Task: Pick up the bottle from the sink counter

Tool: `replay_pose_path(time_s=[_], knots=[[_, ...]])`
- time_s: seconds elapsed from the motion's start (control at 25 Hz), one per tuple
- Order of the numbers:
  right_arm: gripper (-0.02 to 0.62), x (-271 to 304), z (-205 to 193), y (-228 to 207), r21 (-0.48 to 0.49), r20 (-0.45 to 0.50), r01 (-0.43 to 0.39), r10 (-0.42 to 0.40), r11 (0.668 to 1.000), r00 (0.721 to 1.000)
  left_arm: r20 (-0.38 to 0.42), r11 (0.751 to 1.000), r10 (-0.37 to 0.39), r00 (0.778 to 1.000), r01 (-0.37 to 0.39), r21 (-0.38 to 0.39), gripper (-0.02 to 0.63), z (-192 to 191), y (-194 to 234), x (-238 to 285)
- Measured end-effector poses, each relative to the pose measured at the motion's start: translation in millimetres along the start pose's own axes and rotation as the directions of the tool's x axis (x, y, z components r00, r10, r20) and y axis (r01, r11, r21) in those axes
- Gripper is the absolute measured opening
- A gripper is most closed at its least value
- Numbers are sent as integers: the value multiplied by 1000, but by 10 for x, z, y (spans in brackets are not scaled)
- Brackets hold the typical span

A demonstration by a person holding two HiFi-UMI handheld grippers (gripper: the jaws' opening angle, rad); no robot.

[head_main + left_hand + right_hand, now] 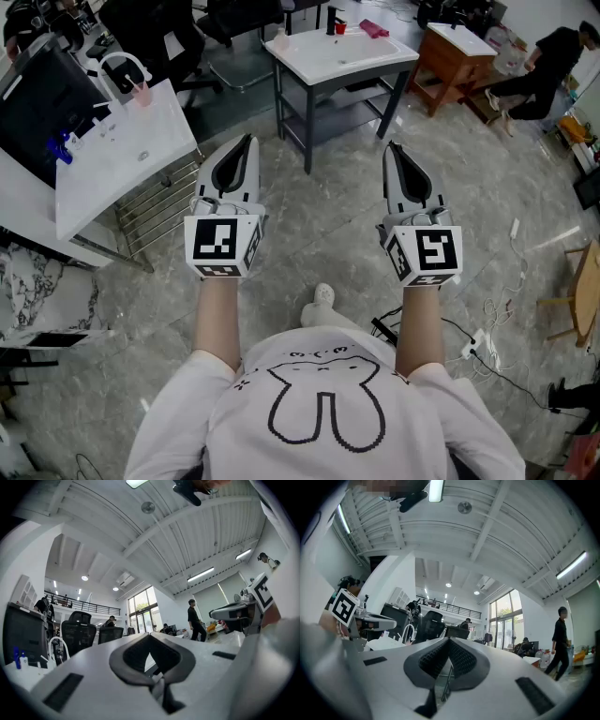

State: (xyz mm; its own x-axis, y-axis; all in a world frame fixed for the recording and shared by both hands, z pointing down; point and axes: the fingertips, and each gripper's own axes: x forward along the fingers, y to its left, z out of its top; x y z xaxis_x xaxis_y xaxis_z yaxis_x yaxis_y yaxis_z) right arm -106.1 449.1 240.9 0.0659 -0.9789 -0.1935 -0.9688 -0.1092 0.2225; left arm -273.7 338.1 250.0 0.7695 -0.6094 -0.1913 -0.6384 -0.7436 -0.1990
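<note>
A white sink counter [122, 155] with a curved faucet [120, 64] stands at the left. On it are a pink cup [142, 92] and small blue bottles [64, 147]; the blue bottles [18, 656] also show in the left gripper view. A second white sink stand [319, 58] farther ahead carries a dark bottle [330, 21], a red cup [340, 27] and a pink item [373, 28]. My left gripper [247, 141] [150, 635] and right gripper [390, 147] [450, 640] are held side by side above the floor. Both are shut and empty, well short of either counter.
A wire rack [155, 202] sits under the left counter. Office chairs [187, 37] stand at the back left. At the back right are a wooden table [455, 52] and a crouching person in black [544, 66]. Cables and a power strip [483, 337] lie on the floor at the right.
</note>
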Motion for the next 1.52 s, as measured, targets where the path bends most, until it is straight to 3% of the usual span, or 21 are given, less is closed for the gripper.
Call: replay_pose_path(time_s=[0.36, 0.56, 0.92, 1.12, 1.52], knots=[[28, 758, -344, -690, 10, -9, -11, 11, 1000, 1000, -18, 1000, 15, 1000, -15, -8, 8, -248, 42, 1022], [29, 1166, -523, -974, 18, -3, -62, 62, 998, 998, -29, 997, 72, 997, -73, -32, 8, -392, 92, 1479], [31, 1573, -729, -1141, 47, -2, -120, 120, 992, 993, -60, 992, 122, 991, -124, -30, 8, -567, 182, 1783], [31, 1756, -861, -1062, 14, -25, -170, 171, 985, 985, -67, 990, 136, 988, -138, -35, 8, -655, 314, 1912], [29, 2538, -1105, -1226, -6, -35, -180, 179, 984, 983, -51, 992, 120, 991, -121, -30, 8, -915, 669, 2682]])
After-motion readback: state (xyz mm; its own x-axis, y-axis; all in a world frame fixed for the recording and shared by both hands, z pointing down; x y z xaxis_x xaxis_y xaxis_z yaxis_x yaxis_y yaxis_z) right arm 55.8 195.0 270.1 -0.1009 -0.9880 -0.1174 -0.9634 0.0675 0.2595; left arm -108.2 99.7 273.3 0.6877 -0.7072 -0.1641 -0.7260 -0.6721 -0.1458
